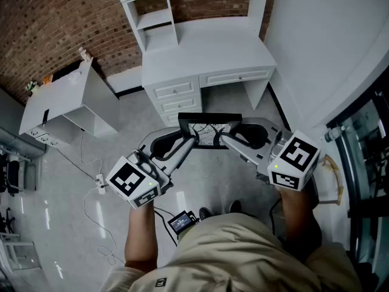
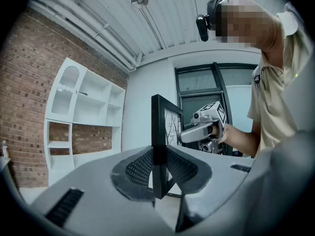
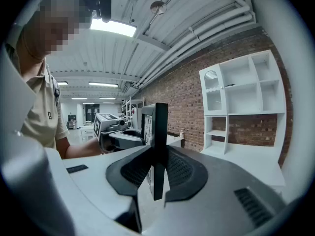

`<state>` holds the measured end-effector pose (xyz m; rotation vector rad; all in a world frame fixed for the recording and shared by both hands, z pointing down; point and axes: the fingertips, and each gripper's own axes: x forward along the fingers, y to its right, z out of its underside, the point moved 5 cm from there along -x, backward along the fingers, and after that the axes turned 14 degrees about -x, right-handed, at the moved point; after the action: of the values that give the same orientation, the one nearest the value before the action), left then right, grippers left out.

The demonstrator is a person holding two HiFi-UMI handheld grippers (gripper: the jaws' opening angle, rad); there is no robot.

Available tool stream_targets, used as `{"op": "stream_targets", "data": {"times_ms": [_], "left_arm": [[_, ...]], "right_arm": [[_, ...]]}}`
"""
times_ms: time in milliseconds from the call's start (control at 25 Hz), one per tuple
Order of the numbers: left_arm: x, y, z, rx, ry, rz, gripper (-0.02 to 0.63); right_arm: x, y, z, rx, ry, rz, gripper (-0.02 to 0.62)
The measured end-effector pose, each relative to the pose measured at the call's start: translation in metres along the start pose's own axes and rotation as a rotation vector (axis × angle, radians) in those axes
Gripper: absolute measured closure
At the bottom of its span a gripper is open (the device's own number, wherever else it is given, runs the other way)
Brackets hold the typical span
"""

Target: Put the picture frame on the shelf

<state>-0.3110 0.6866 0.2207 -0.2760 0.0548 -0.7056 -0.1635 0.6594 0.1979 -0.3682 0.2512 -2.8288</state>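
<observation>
Black-rimmed rectangular picture frame with a bare-branch print (image 1: 209,132) — held in the air over the pale floor, on the near side of the white wooden desk with drawers (image 1: 206,53). Pinched at its left edge by the grey left gripper (image 1: 193,140) and at its right edge by the grey right gripper (image 1: 223,140) — jaws of each clamped on the rim. Farther off, white open shelf unit (image 1: 152,17) against red brick wall (image 1: 55,29).

Black picture frame (image 1: 209,131) with branch print, upright in midair, apart from the white shelf (image 1: 155,19)
</observation>
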Motion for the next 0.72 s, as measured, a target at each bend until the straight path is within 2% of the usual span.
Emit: {"op": "stream_targets", "data": {"times_ms": [720], "left_arm": [[-0.002, 0.002, 0.009, -0.016, -0.002, 0.050, 0.524]], "right_arm": [[-0.004, -0.011, 0.005, 0.042, -0.014, 0.041, 0.514]]}}
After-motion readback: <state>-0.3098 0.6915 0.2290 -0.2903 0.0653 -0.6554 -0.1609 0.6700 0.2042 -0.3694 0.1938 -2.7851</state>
